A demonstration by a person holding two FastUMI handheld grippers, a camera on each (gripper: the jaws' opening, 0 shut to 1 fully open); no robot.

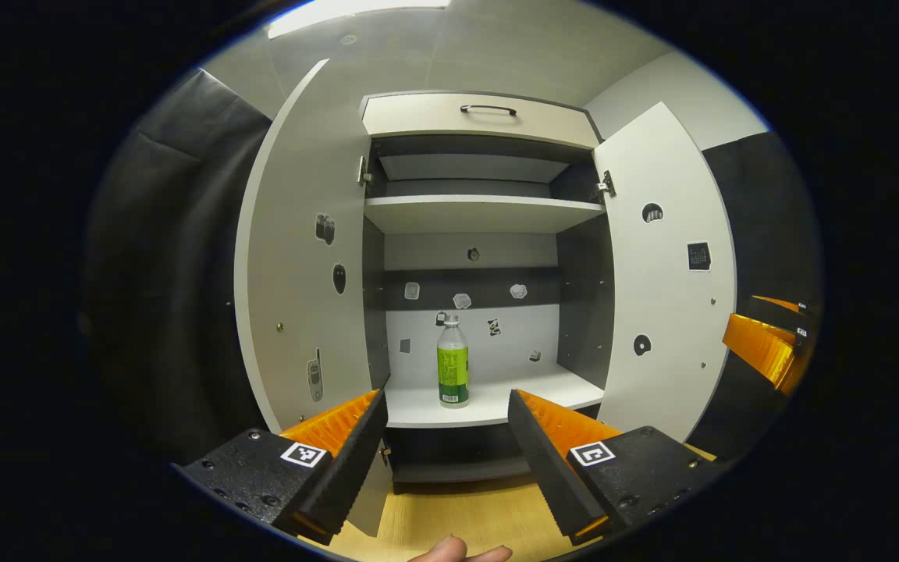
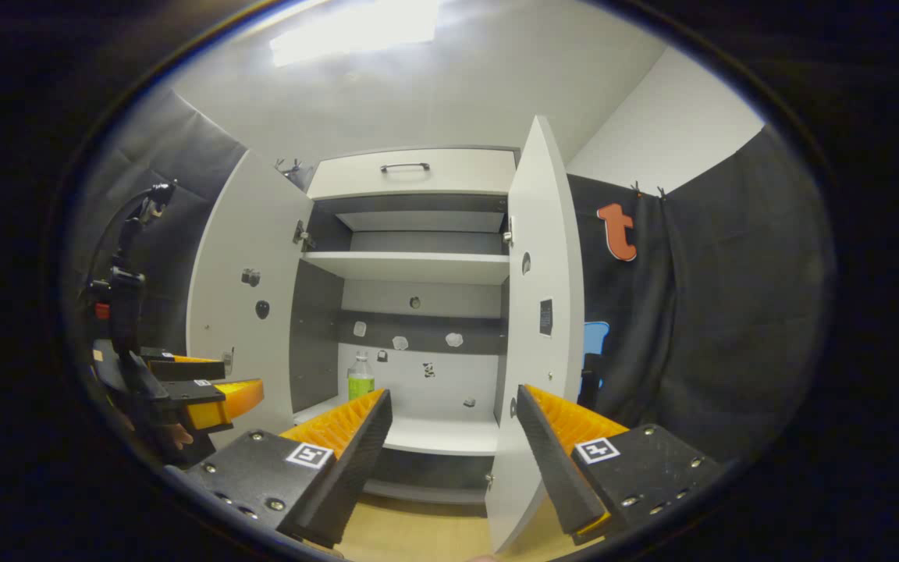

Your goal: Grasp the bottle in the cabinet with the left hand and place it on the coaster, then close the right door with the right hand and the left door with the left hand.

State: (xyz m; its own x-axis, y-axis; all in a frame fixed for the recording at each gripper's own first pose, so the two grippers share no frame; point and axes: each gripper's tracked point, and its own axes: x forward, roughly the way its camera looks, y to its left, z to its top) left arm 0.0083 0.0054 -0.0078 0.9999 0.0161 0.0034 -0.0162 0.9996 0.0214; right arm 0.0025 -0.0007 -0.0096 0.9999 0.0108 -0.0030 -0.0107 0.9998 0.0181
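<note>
bottle [image 1: 453, 364] upright in cabinet [image 1: 488, 204], doors open, path prob. clear.

Pale grey ceiling [image 1: 496, 47], bright ceiling light panel [image 1: 356, 12] overhead. White wall [image 2: 676, 125] at upper right. Black cloth [image 2: 723, 312] hanging in folds to right, more black cloth [image 1: 176, 234] to left. Light wooden desk [image 1: 457, 519] surface below, at bottom of both views. Clips [image 2: 648, 189] pinch cloth top edge in right gripper view. Lighting even, glare strongest around panel in right gripper view.
</note>
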